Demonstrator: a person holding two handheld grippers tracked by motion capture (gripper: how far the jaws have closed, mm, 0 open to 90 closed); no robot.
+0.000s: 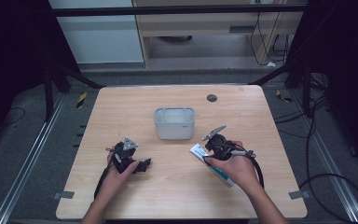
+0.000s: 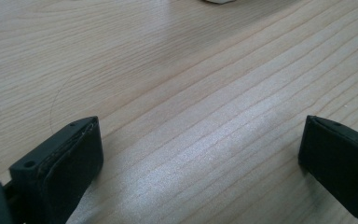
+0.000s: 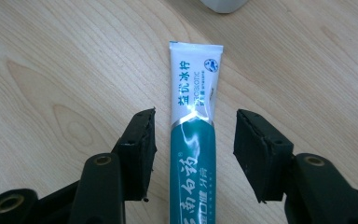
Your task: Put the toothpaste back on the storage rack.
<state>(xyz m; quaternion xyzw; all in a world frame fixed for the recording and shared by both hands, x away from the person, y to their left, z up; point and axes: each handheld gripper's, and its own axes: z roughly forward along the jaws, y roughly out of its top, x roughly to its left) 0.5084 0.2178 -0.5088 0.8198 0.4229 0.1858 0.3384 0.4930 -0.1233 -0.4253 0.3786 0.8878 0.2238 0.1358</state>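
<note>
A white and teal toothpaste tube (image 3: 191,140) lies flat on the wooden table (image 1: 177,191), right of centre (image 1: 197,151). My right gripper (image 3: 195,135) is open, one jaw on each side of the tube, with a gap on both sides. In the high view this gripper (image 1: 214,148) sits over the tube, held by the person's right hand. My left gripper (image 2: 200,149) is open over bare wood with nothing between its jaws; in the high view it (image 1: 142,164) rests at the left front of the table.
A white rectangular plastic bin (image 1: 174,122) stands at the middle of the table, behind both grippers. A small dark round mark (image 1: 211,98) sits near the far edge. Cables trail from both grippers toward the front.
</note>
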